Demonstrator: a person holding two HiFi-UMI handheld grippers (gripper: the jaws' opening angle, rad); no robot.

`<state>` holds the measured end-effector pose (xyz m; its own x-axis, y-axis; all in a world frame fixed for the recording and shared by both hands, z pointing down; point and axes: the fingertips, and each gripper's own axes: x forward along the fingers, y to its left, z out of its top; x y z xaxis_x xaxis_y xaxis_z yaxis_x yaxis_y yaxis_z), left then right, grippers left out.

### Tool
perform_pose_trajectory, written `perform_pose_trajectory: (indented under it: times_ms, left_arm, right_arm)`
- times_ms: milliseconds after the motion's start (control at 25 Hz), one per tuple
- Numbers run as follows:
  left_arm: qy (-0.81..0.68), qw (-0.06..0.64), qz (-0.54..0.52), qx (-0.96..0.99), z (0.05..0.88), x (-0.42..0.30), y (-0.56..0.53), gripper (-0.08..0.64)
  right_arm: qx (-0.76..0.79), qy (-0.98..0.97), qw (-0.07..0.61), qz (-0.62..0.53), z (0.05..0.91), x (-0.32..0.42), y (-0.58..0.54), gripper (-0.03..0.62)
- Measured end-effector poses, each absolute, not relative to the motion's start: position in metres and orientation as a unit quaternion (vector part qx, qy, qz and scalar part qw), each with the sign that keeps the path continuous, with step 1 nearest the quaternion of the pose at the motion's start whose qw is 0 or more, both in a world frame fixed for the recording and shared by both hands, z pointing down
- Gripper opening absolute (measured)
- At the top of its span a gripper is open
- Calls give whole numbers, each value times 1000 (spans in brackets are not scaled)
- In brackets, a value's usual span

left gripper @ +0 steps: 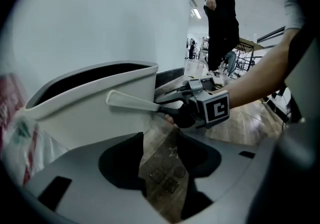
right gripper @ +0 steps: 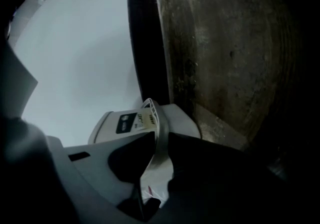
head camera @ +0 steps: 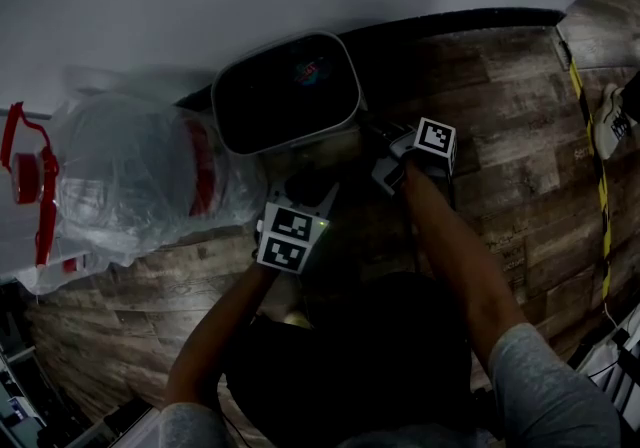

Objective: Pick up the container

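The container is a white bin (head camera: pixel 353 86) with a black liner, standing on the wood floor against the white wall. It also shows in the left gripper view (left gripper: pixel 100 113) and, with a label on its side, in the right gripper view (right gripper: pixel 177 118). My right gripper (head camera: pixel 375 139) is rolled on its side at the bin's right wall. One white finger (left gripper: pixel 131 102) lies along that wall; the other is hidden. My left gripper (head camera: pixel 305 188) hovers just in front of the bin, pointing down at the floor. A brown wedge shows between its dark jaw parts.
A big water bottle in a clear plastic bag (head camera: pixel 130 176), with a red cap (head camera: pixel 27 177), lies left of the bin. Black baseboard (head camera: pixel 450 26) runs along the wall. Yellow-black tape (head camera: pixel 600 186) marks the floor at right. A person in black (left gripper: pixel 220 13) stands further off.
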<state>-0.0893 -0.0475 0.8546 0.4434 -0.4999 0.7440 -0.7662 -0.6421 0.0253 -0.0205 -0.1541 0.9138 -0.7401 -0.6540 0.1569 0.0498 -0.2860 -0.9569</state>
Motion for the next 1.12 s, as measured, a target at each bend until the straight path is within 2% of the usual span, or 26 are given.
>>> perform_pose_trajectory:
  times_ms: [160,240,520,600,680,880,1120]
  left_arm:
    - [-381,175,354,836,845,-88,-46,215]
    - [-379,175,348,840,838,-89,-41,215]
    - [-391,166,306,852,809,-96,-43,215]
    - [-399,169,291,853,800,-101,-44,215]
    - [-404,168,280,854,792,-105,-44,215]
    - [-421,171,254,854,777,-126,-46,215]
    - [-438,180,238,848,763,-148,-50,215]
  right_arm:
    - [-277,608,275,-691,865,4,-166,97]
    - [-265,658,269,-651,827,10,-165,97]
    - [-208,847,111,-477,712,-21,-160,97]
    - [-178,871,85,-449,691,-43,-161,109]
    - [-141,878,80,-450,674,-66,-162,152]
    - [-111,848,124,-503,648,-99,-177,138]
    - [-70,854,78,-510,633,-137,-183,143]
